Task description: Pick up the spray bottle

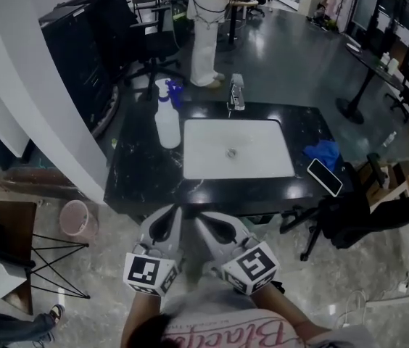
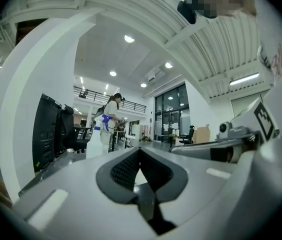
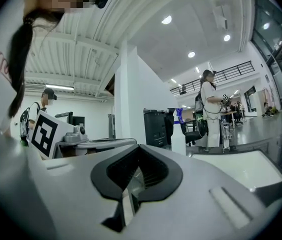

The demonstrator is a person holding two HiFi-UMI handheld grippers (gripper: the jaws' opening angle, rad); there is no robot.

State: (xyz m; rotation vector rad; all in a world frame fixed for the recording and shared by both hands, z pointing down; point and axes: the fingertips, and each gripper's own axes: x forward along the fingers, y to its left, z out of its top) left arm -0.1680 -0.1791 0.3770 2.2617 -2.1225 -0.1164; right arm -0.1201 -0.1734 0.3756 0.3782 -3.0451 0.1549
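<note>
STEP: approach | TARGET: spray bottle [image 1: 167,119] upright on the counter [image 1: 135,183], just left of the sink [image 1: 262,167], well ahead | JAWS: my left gripper [image 1: 165,225] and right gripper [image 1: 221,230] both clenched, empty | METHOD: I should open the left jaws early and straddle the bottle body squarely.

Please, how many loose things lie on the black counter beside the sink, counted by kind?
White plastic spray bottle with blue trigger: 1
Crumpled blue cloth: 1
Flat phone with dark screen: 1
Total: 3
</note>
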